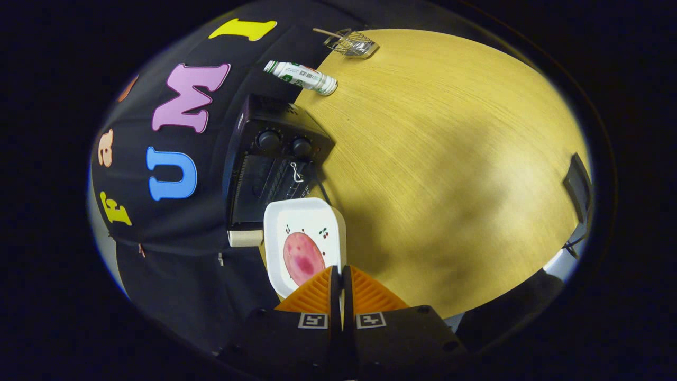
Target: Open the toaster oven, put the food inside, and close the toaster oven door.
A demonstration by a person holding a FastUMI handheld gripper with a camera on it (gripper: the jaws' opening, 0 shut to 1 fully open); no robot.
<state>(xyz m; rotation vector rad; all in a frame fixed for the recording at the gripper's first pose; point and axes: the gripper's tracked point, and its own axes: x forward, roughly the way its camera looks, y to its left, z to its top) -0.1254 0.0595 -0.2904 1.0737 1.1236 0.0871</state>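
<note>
My gripper (341, 272) is shut on the near rim of a white plate (312, 222), its two fingers pressed close together on the edge. A round pink slice of food (302, 257) lies on the plate, beside small cherry prints. Just beyond the plate is the black toaster oven (270, 159), against the booth's wall, with two round knobs (285, 144) and a glass door panel. A pale handle (246, 238) shows at the oven's end nearest the plate. I cannot tell whether the door is open or closed. The plate's far edge covers part of the oven.
A white and green bottle (301, 77) lies on the wooden table (449, 159) beyond the oven. A small wire rack (353, 43) sits farther back. A dark object (577, 185) stands at the table's far right edge.
</note>
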